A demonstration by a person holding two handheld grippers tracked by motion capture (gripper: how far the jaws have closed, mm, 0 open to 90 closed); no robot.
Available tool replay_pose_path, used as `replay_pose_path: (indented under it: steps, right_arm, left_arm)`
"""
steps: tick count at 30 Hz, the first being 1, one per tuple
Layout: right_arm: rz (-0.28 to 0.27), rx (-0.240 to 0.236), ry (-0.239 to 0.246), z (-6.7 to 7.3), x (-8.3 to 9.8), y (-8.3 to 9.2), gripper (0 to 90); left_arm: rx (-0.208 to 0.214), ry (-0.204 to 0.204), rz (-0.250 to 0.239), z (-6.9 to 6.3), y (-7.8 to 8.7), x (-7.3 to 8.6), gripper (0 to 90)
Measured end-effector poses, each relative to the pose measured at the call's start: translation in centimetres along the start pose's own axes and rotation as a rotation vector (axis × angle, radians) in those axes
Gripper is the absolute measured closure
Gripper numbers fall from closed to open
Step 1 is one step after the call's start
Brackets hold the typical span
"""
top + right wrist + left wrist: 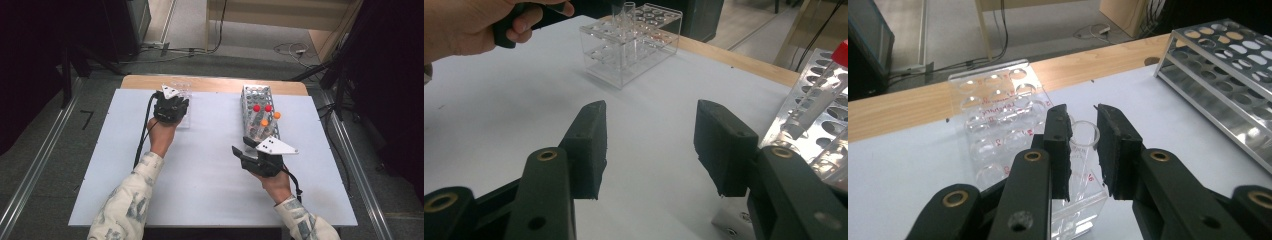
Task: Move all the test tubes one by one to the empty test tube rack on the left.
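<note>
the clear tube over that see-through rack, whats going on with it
A person works two handheld grippers at a white table. The left gripper is shut on a clear uncapped tube, holding it upright in or just above a hole of the clear plastic rack. The right gripper hangs open and empty beside the metal rack, which holds red- and orange-capped tubes.

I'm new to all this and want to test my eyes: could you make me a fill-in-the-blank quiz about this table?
1. The left claw grips a clear ____ standing in the clear plastic rack.
2. The right claw is open and holds ____.
3. The tubes lying on the metal rack have red and ____ caps.

Missing words: tube; nothing; orange
</note>
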State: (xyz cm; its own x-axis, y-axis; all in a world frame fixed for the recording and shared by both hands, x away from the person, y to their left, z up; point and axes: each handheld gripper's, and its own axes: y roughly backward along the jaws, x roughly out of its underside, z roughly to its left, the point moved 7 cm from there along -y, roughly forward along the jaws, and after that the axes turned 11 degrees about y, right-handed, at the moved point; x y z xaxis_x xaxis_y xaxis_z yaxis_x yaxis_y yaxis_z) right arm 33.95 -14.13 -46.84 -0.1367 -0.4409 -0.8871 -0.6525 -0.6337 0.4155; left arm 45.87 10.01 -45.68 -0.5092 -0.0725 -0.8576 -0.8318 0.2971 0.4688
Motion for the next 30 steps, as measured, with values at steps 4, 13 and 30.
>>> replay_pose_path:
  steps: [4, 13, 30]
  right_arm:
    - [0.002, 0.0, 0.002, 0.1, 0.0, 0.0, 45.6]
    - [0.001, 0.004, 0.006, -0.1, 0.0, 0.0, 45.6]
    - [0.008, 0.051, -0.035, -1.7, 0.3, 0.7, 37.6]
  left_arm:
    - [0.001, 0.007, 0.009, 0.1, -0.2, 0.3, 74.7]
    - [0.022, 0.034, -0.013, -0.1, 0.6, 0.1, 61.4]
    - [0.077, 0.119, -0.039, -1.7, 3.9, 1.5, 19.3]
